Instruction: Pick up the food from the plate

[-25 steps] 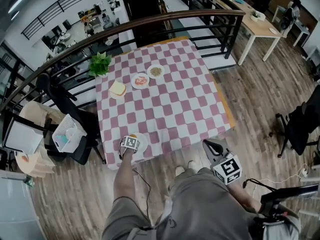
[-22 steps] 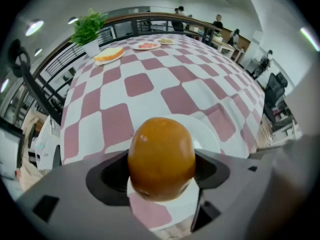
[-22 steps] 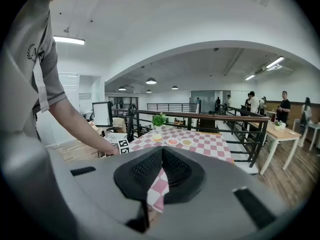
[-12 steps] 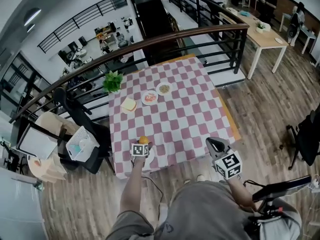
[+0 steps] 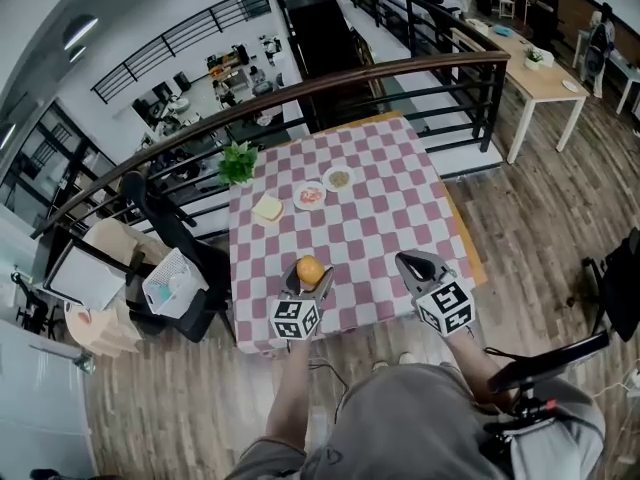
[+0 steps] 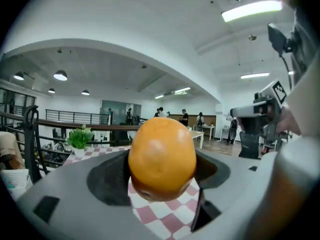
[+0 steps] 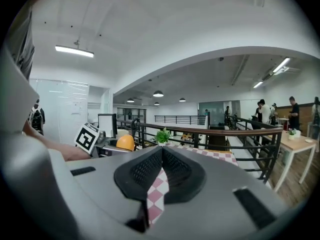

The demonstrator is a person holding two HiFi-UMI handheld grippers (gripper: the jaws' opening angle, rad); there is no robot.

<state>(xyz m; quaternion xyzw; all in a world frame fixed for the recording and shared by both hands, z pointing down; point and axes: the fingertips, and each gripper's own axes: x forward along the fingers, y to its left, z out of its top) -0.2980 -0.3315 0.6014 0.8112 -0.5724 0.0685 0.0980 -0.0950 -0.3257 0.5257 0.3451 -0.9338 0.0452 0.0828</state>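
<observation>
Head view with both gripper views. The left gripper point(image 5: 309, 280) has its jaws spread wide and clamped on an orange point(image 5: 310, 269). In the left gripper view the fruit point(image 6: 162, 159) fills the gap between the two dark pads, one pad pressing on each flank. It hangs clear of the pink-and-white checked tablecloth point(image 5: 375, 223), above the table's near edge. The right gripper point(image 5: 414, 265), level with the left one and well apart from it, has its jaws together. Only a thin slit shows between the ribbed pads point(image 7: 145, 171), and it holds nothing. The only print in view is a black-and-white square marker on the cube of each gripper, left point(image 5: 297, 318) and right point(image 5: 445, 310). The left one and the orange also show in the right gripper view at its left. At the far left of the table stand three plates: one with a sandwich point(image 5: 267, 209), one with red food point(image 5: 310, 195) and one with brownish food point(image 5: 339, 178). A potted plant point(image 5: 237, 162) sits on the far left corner. A dark railing with a wooden handrail point(image 5: 400, 68) curves behind the table.
</observation>
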